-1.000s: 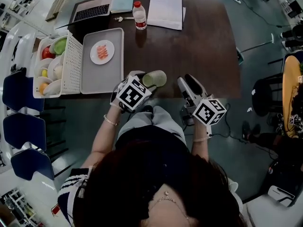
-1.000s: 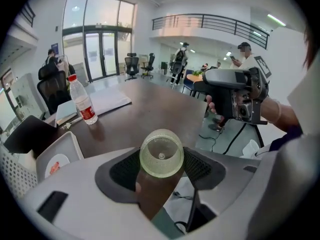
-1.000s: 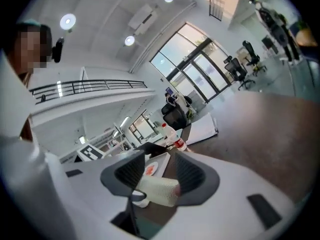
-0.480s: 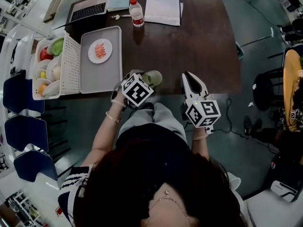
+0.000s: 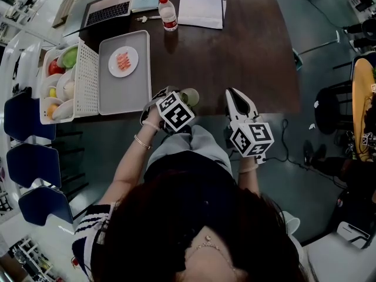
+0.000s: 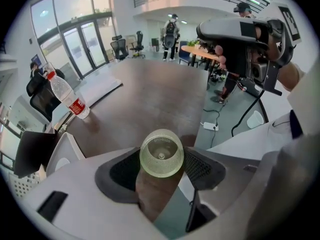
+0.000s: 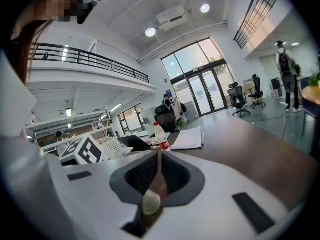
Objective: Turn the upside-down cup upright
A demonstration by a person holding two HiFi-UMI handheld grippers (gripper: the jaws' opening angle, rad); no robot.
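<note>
Under L claw (image 5: 181,100), cup (image 5: 191,95) gripped, part-hidden overhead; R claw (image 5: 232,94) just closing, empty.

cup (image 6: 161,156): pale green, translucent | at table (image 5: 235,57) near edge | gripped between jaws, uprightness unclear

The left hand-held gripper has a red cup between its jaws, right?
Not red. The cup between the left hand-held gripper's jaws is pale green, as the left gripper view shows.
</note>
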